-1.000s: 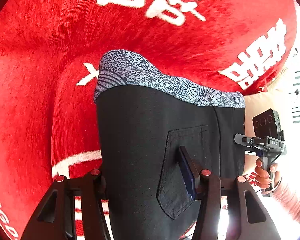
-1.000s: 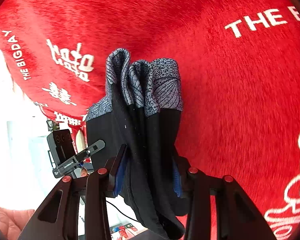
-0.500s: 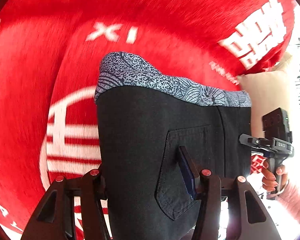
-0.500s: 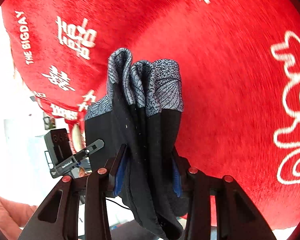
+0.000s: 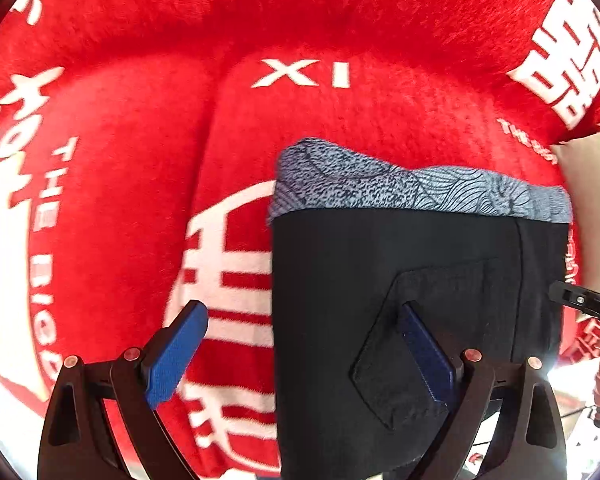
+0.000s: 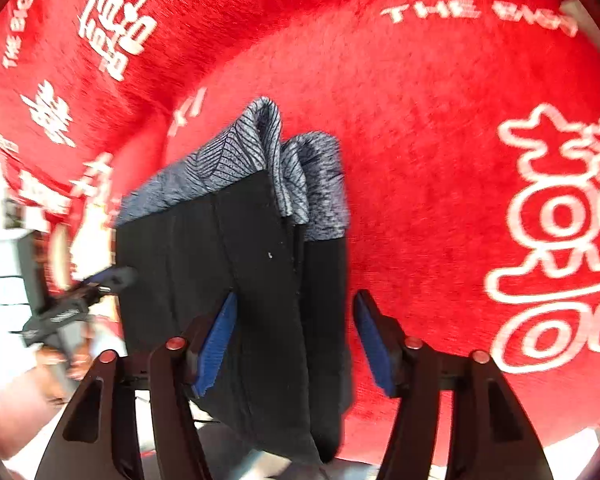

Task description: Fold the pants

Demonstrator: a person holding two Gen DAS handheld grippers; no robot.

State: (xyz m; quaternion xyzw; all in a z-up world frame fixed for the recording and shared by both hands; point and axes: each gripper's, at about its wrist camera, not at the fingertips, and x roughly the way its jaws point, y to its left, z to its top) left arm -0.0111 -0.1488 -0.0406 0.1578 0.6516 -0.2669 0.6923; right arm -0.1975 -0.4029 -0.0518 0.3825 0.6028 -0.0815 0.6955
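Folded black pants (image 5: 379,300) with grey patterned waistband lie on the red printed cloth (image 5: 140,140). Left hand-held gripper (image 5: 303,352) has just been opening, jaws wide, one pad off the fabric. Right hand-held gripper (image 6: 296,344) also just opening, pants between its pads, not pinched

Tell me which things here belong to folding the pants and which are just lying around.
Part of the job:
black pants, their grey patterned cuffs bunched together
left gripper, jaws just opened
right gripper, jaws just opened, pants between them

Just there:
red blanket with white lettering, beneath everything
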